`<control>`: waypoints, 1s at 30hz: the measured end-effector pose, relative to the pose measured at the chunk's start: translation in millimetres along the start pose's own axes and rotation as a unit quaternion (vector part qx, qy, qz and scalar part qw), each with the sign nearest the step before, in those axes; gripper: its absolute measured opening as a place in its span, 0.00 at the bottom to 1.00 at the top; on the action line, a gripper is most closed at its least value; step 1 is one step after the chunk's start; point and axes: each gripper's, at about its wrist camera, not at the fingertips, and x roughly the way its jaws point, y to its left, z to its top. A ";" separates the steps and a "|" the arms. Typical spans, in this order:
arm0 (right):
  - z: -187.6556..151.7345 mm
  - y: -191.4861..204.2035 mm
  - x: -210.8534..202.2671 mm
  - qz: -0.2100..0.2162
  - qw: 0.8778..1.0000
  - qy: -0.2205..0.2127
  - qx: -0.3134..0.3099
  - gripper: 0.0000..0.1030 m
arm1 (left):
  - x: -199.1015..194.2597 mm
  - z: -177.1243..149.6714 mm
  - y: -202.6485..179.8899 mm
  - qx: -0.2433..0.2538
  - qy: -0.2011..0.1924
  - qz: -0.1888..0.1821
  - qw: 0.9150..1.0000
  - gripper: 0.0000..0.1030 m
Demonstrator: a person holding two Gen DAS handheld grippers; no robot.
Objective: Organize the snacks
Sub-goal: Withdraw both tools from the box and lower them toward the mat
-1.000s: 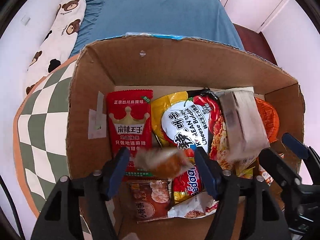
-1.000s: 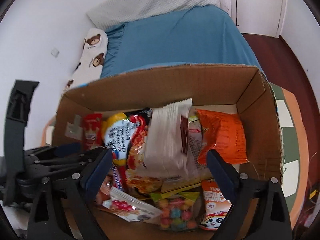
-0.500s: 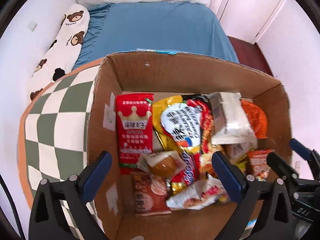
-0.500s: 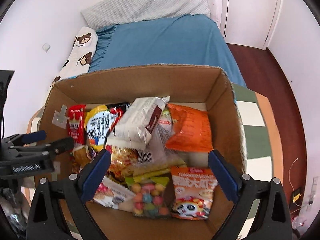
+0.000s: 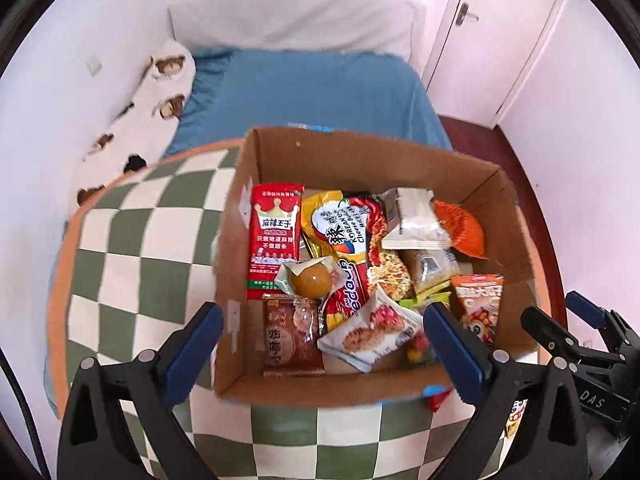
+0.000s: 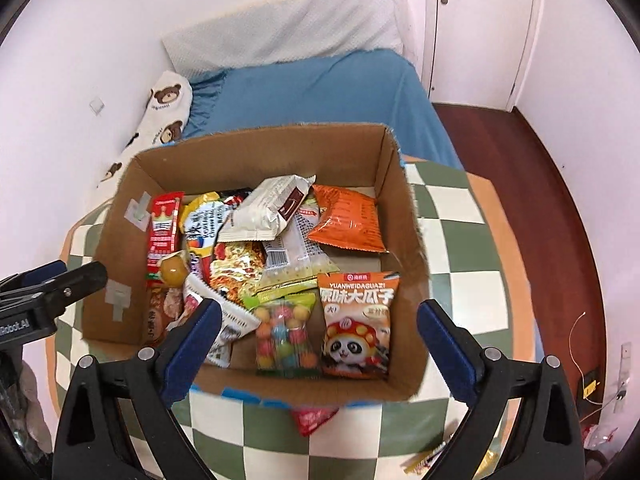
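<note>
A cardboard box (image 5: 400,152) (image 6: 260,148) on a green-checked table holds several snack packets. A small packet with a brown egg (image 5: 310,278) (image 6: 173,266) lies on a red packet (image 5: 275,232). Beside them lie a noodle pack (image 5: 348,236), a white packet (image 6: 266,210), an orange bag (image 6: 348,220), a candy bag (image 6: 286,334) and a panda seed bag (image 6: 356,328). My left gripper (image 5: 320,344) is open and empty above the box's near edge. My right gripper (image 6: 320,340) is open and empty above the near edge too.
A red packet (image 6: 314,418) sticks out from under the box's near side. The checked table (image 5: 132,248) extends left and right of the box. A blue bed (image 6: 320,92) and a bear-print pillow (image 5: 156,108) lie behind. Small wrappers (image 6: 432,454) lie at the lower right.
My left gripper opened and let the egg packet drop into the box. Both grippers pulled back and up, so the whole box and table now show.
</note>
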 end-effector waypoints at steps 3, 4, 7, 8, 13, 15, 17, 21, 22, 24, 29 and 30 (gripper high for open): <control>-12.2 3.8 -26.2 0.000 1.000 -0.019 -0.004 0.97 | -26.0 -14.9 -5.6 0.008 -0.020 0.001 1.000 1.00; -16.9 6.7 -36.6 -0.003 1.000 -0.028 -0.009 0.97 | -33.7 -20.0 -6.8 0.009 -0.026 -0.001 1.000 1.00; -28.8 12.4 -62.3 -0.004 0.999 -0.047 -0.016 0.97 | -59.6 -35.8 -12.7 0.018 -0.047 0.000 0.999 1.00; -34.6 14.3 -73.9 -0.004 0.998 -0.056 -0.018 0.97 | -66.4 -40.0 -14.1 0.020 -0.053 0.001 0.998 1.00; -50.6 22.3 -119.8 0.002 0.996 -0.088 -0.024 0.97 | -100.4 -60.0 -22.0 0.029 -0.079 0.001 0.996 1.00; -55.5 25.1 -133.9 0.002 0.995 -0.098 -0.027 0.97 | -113.0 -66.9 -23.3 0.030 -0.089 0.000 0.996 1.00; -61.0 27.4 -149.6 0.007 0.994 -0.107 -0.028 0.97 | -123.3 -72.0 -24.7 0.031 -0.097 -0.001 0.995 1.00; -69.5 26.4 -169.7 0.026 0.993 -0.113 -0.016 0.97 | -137.7 -80.4 -25.4 0.024 -0.104 -0.008 0.994 1.00; -71.4 24.1 -171.2 0.031 0.993 -0.112 -0.010 0.97 | -140.2 -82.6 -26.0 0.023 -0.108 -0.008 0.994 1.00; -76.0 17.4 -170.8 0.039 0.994 -0.106 0.002 0.97 | -140.4 -86.6 -28.4 0.022 -0.111 -0.010 0.994 1.00; -96.3 -22.5 -142.8 0.045 0.995 -0.060 0.062 0.97 | -113.8 -95.5 -42.0 0.029 -0.076 -0.025 0.996 1.00; -102.0 -33.4 -135.2 0.041 0.995 -0.048 0.076 0.97 | -104.6 -97.8 -46.8 0.033 -0.064 -0.026 0.997 1.00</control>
